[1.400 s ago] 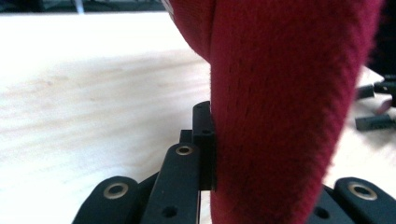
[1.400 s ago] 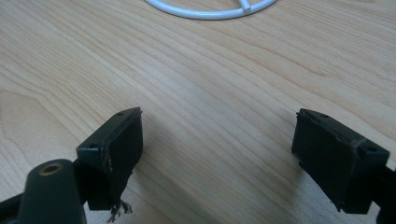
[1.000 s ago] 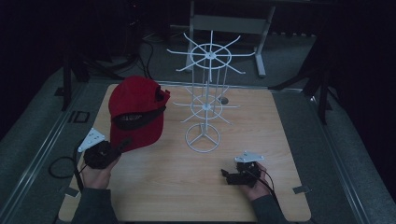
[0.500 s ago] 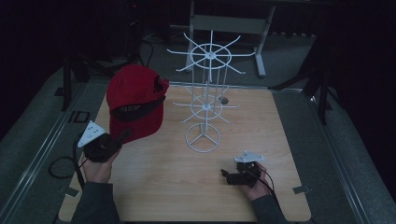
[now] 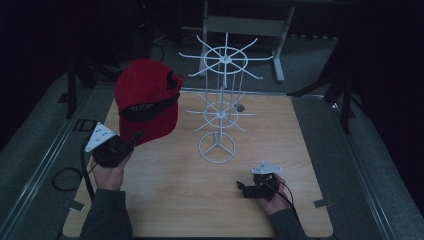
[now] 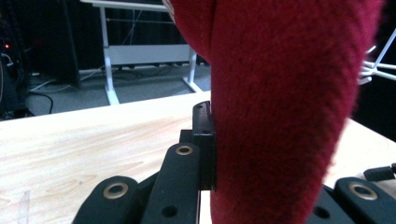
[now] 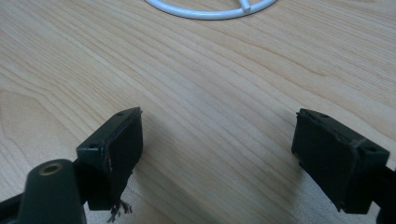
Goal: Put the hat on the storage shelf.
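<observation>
Red fabric dominates the scene: a red cap is held up off the wooden table, lifted at about ten o'clock from the table's middle, just left of the white wire rack. The left gripper has it by the lower edge of the cloth, and the person's left hand grips the tool from below, a grey three-cornered plate showing on top of it. In the left gripper view the fuzzy cap hangs right in front of the lens, with one black jaw pressed flat against its left side; the jaws are clamped onto the fabric. The cap's dark inner band faces toward me, and its crown tilts back toward twelve o'clock. The rack stands upright around the table's centre and toward twelve o'clock, its round foot on the wood and two tiers of spokes above; cap and rack look near each other, though I cannot tell whether they touch. Down at about five o'clock the right gripper rests low over the table in the person's right hand, pointing toward nine o'clock. In the right gripper view its jaws stand wide apart with bare wood between them and nothing held, the right gripper aimed across the grain, and the rack's white base ring sits farther ahead at the top edge.
</observation>
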Demonstrator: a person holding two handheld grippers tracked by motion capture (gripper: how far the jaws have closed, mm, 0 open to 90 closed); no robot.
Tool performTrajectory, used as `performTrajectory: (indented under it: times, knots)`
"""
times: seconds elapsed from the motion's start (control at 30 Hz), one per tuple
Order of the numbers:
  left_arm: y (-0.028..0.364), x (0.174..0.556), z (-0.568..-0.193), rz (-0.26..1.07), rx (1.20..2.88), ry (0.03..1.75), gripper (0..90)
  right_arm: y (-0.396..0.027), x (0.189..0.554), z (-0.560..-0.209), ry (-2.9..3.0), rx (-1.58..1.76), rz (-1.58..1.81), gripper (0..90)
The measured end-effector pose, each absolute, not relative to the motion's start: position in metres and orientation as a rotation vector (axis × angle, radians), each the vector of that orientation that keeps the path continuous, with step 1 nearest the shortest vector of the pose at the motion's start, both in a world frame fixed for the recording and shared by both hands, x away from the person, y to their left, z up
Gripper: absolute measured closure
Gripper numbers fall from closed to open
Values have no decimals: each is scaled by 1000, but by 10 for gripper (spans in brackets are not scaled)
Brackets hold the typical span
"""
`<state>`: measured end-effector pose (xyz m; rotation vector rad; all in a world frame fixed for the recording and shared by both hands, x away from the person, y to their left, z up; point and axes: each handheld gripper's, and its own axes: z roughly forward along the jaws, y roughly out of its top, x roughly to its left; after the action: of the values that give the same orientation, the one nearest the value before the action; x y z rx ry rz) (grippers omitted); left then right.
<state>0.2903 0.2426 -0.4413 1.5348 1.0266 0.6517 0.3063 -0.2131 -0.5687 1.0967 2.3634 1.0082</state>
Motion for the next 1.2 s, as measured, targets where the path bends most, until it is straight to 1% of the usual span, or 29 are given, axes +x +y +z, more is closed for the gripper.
performTrajectory:
  times: [0.47, 1.2]
  knots:
    - [240, 296, -431, 669, 1489, 1013, 850, -213, 306, -569, 2365, 1098, 1007, 163]
    - [235, 302, -413, 705, 1473, 988, 850, -213, 306, -568, 2364, 1101, 1007, 163]
